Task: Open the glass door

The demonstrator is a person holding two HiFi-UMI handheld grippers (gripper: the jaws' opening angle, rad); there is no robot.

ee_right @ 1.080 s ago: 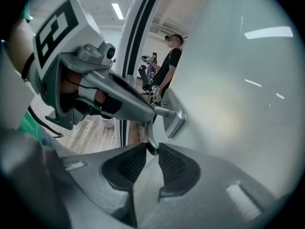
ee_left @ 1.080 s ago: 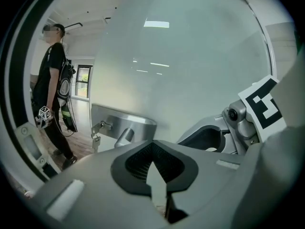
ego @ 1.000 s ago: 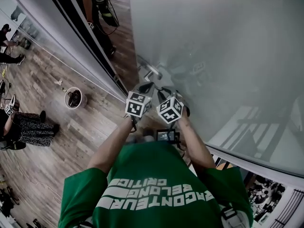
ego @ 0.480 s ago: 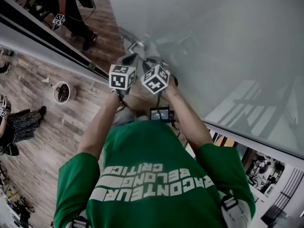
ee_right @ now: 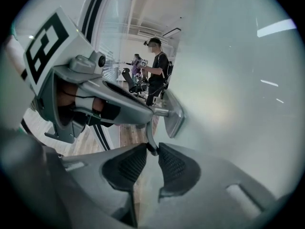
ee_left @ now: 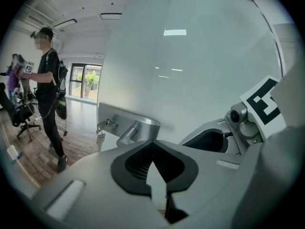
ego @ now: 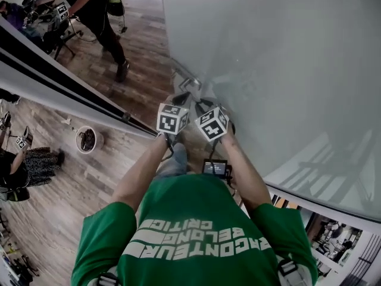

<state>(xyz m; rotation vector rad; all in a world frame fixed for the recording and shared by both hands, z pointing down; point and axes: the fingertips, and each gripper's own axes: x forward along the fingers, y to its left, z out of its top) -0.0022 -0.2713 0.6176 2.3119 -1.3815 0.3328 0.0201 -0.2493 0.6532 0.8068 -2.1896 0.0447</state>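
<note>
Right gripper (ee_right: 152, 148) has its jaws pinched on the end of the lever handle (ee_right: 148, 136). The left gripper (ee_left: 152, 142), pressed together and empty, hangs just short of it. The frosted glass door (ego: 286, 52) carries that handle at its free edge, with keys (ee_left: 100, 135) hanging in the lock. The grasp looks made. Next, I judge, comes turning the lever and swinging the door without losing the thin pinch.

A wood-plank floor (ego: 53, 213) ran under a white ceiling (ee_left: 86, 4) with a long lamp (ee_left: 110, 16). Daylight came through a far window (ee_left: 86, 82). An office chair (ee_left: 21, 118) and a round pot (ego: 87, 139) stood on the planks.
</note>
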